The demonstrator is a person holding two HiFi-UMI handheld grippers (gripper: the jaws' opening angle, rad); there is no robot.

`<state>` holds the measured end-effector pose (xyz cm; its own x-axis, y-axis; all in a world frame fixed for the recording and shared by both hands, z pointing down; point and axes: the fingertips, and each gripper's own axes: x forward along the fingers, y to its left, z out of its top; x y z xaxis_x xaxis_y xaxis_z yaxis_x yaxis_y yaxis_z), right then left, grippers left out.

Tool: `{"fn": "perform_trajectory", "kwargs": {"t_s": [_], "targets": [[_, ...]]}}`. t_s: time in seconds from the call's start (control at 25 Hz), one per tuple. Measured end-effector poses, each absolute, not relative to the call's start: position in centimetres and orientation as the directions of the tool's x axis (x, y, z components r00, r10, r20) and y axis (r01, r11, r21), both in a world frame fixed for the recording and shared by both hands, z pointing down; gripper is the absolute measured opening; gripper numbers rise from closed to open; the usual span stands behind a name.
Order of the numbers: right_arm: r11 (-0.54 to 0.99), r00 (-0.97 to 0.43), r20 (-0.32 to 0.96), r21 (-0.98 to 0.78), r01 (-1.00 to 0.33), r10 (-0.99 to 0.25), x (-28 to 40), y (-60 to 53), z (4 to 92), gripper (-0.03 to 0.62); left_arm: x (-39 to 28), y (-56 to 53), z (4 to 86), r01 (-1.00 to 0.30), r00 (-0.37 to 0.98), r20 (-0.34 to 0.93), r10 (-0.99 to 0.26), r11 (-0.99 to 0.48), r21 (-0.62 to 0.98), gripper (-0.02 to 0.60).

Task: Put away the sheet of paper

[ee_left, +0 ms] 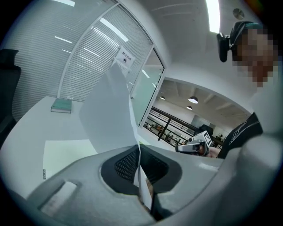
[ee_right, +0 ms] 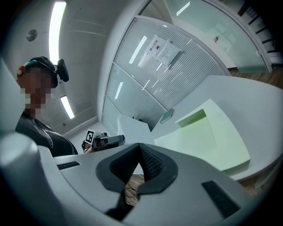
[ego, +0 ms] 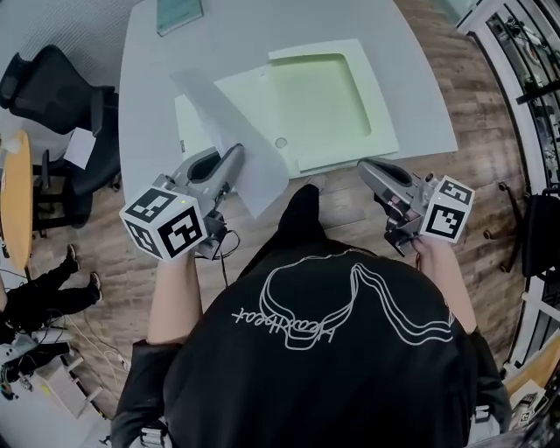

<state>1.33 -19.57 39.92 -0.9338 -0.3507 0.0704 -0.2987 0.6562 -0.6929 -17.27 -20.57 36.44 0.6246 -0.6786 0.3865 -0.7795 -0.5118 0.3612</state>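
Pale grey rounded surface [ego: 420,79] carries a pale green flat plastic folder [ego: 324,96], lying open near the front edge. The white sheet of paper [ego: 236,131] is off the surface, raised and tilted over the folder's left part. Left claw [ego: 234,157] is clamped on the sheet's near edge, at the folder's front-left corner. Right claw [ego: 366,168] is just off the folder's front-right corner, jaws together on nothing. A small green book [ego: 178,13] lies well behind the folder. Progress: sheet picked up, not put away. Probably left to do: slide it into the folder, let go, maybe close the flap.
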Motion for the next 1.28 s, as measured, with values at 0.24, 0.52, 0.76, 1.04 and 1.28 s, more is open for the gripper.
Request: {"fn": "perform_trajectory", "kwargs": {"t_s": [0.24,0.52,0.76,1.04,1.28], "targets": [[0.649,-0.929,0.072,-0.696,-0.308,-0.364,1.4,-21.8,40.1,0.009,-16.8,-22.5,36.5,-0.760,0.649,0.387,-0.655,-0.538,0.364,0.011],[0.642,-0.924,0.077,-0.697,-0.319,-0.376,2.2,-23.7,39.8,0.009,-16.2,-24.8,36.2,-0.736,0.675,0.368,-0.640,-0.542,0.406,0.011],[0.625,-0.923,0.086,-0.711,-0.321,-0.376,2.5,-24.6,40.4,0.009,-16.4,-26.1,37.5,-0.712,0.699,0.376,-0.608,-0.544,0.444,0.011],[0.599,-0.921,0.107,-0.730,-0.328,-0.374,2.5,-25.4,41.7,0.009,-18.3,-28.1,39.7,-0.713,0.696,0.391,-0.603,-0.511,0.480,0.011],[0.589,-0.921,0.112,-0.739,-0.328,-0.373,2.3,-26.0,42.4,0.009,-18.6,-29.0,42.4,-0.719,0.694,0.445,-0.565,-0.516,0.466,0.011]]}}
